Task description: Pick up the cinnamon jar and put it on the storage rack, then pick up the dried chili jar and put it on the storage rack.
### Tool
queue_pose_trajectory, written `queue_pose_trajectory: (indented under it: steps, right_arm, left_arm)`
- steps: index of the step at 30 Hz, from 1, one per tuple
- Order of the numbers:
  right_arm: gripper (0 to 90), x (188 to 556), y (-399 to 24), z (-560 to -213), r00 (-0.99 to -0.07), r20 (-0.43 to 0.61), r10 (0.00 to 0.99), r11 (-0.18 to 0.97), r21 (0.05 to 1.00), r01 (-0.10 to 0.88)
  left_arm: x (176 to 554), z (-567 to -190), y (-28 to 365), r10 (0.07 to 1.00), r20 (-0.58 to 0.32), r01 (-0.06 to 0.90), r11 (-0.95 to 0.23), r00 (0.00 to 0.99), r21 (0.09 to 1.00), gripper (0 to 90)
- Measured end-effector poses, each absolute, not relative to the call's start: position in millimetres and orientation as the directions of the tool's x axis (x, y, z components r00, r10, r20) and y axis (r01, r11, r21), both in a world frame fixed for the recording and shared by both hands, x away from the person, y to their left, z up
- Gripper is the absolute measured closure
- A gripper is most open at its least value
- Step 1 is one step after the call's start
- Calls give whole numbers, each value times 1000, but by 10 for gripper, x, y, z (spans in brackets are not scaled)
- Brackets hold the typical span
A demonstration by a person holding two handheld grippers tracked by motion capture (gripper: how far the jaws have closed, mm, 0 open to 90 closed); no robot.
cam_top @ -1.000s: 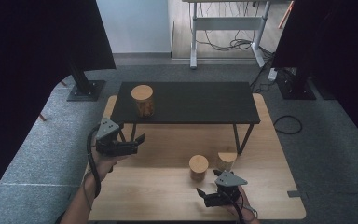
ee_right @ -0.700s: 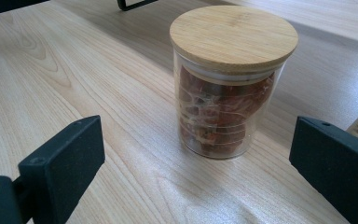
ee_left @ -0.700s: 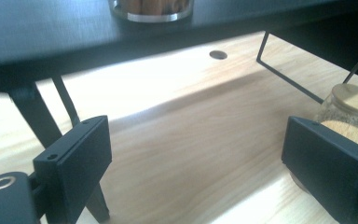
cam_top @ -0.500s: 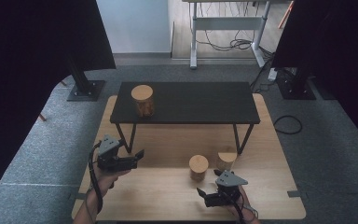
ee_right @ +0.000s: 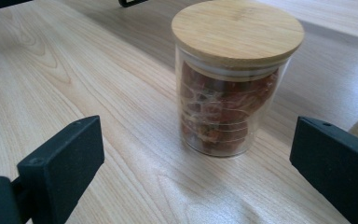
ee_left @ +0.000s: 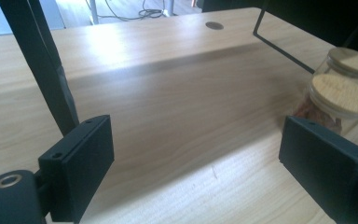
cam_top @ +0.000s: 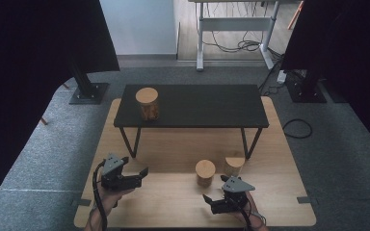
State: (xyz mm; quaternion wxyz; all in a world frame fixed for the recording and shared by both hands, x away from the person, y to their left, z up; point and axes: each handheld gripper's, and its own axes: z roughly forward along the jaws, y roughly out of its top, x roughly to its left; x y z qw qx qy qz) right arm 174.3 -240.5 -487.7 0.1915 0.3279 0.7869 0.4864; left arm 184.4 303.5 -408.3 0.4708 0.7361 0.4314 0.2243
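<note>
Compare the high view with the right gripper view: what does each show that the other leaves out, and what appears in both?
High view alone: the black shelf carrying a wooden-lidded jar, the left gripper, its empty jaws having just been closing, and the person's hands.

Right gripper view alone: the near jar's reddish-brown contents seen close through the glass.

Both: the right gripper with jaws open and empty, the near jar standing upright with its wooden lid on, and the light wooden tabletop.

glass jar point(ee_right: 233, 88) | wooden lid on | upright | reddish contents | on wooden table point(ee_right: 74, 84)
</note>
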Motion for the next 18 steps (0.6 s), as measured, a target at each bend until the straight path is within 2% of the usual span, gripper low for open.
queue_pose_trajectory:
  steps: [18]
  right_arm:
    - [15, 1731, -2421, -4878, -706, 9, 708, 307, 897, 319]
  left_arm:
    - [1918, -4154, 3041, 831, -106, 437, -174, 546, 883, 99]
